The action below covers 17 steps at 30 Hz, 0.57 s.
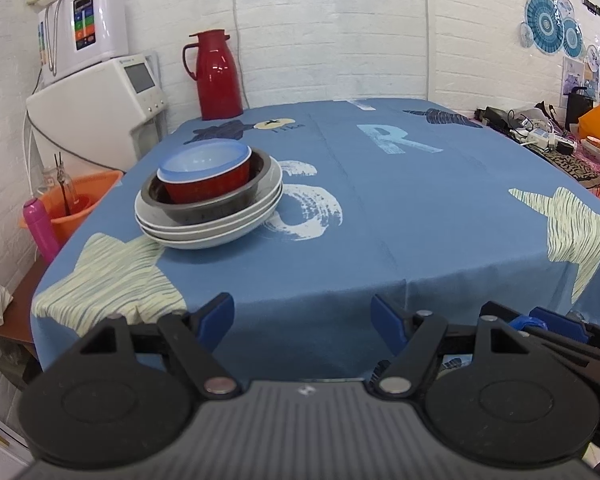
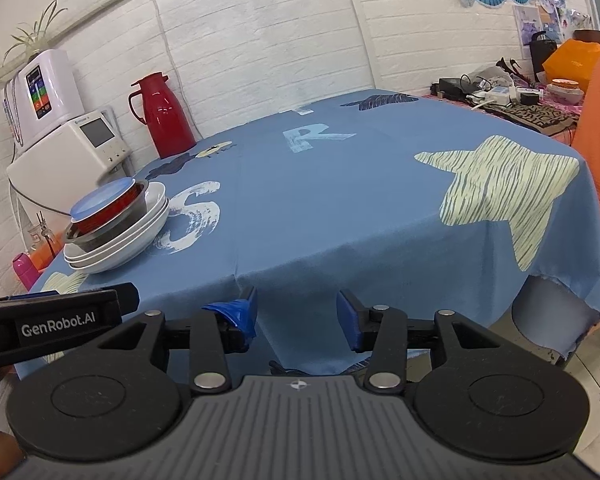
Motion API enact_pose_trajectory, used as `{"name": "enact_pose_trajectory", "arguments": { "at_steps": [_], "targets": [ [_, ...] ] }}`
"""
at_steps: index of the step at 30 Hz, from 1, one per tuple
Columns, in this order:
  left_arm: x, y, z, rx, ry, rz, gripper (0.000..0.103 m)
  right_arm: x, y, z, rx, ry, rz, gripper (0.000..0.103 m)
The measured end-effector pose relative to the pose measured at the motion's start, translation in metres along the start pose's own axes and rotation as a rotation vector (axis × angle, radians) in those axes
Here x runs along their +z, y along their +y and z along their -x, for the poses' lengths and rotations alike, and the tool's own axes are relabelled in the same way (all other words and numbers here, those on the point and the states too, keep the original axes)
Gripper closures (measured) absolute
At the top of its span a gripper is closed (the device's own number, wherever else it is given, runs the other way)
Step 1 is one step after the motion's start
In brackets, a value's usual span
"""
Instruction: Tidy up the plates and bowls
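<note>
Dishes are all nested in one stack (image 1: 208, 200) at about 10 o'clock from my left gripper (image 1: 302, 320): blue bowl (image 1: 204, 160) in a red bowl (image 1: 208, 186), that in a dark bowl (image 1: 216, 208), on white plates (image 1: 204, 236) sitting on the blue tablecloth (image 1: 380, 220). Both grippers hang off the near table edge with fingers spread and nothing in them, and from my right gripper (image 2: 296, 316) the stack (image 2: 116, 224) is well off at 10 o'clock too. Red jug (image 1: 216, 76) stands at the far edge, around 11.

Lower plates (image 1: 204, 236) mostly hidden under bowls (image 1: 208, 184)
</note>
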<state>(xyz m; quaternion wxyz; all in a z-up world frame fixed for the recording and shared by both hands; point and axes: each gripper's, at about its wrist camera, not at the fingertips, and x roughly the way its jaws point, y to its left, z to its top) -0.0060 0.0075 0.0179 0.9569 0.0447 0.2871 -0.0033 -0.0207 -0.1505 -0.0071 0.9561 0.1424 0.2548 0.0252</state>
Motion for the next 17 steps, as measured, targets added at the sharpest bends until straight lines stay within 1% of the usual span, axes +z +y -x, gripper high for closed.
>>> {"name": "enact_pose_trajectory", "arguments": {
  "at_steps": [10, 14, 17],
  "targets": [
    [-0.0009, 0.0012, -0.0020, 0.011, 0.000, -0.009, 0.029, -0.0020, 0.0029, -0.0022, 0.005, 0.012, 0.010, 0.073],
    [-0.0011, 0.0032, 0.0007, 0.014, -0.022, -0.003, 0.029, -0.0018, 0.0027, -0.0011, 0.000, 0.005, 0.009, 0.073],
    [-0.0018, 0.0036, 0.0004, 0.000, -0.017, -0.003, 0.029, -0.0018, 0.0025, -0.0011, 0.001, 0.004, 0.007, 0.072]
  ]
}}
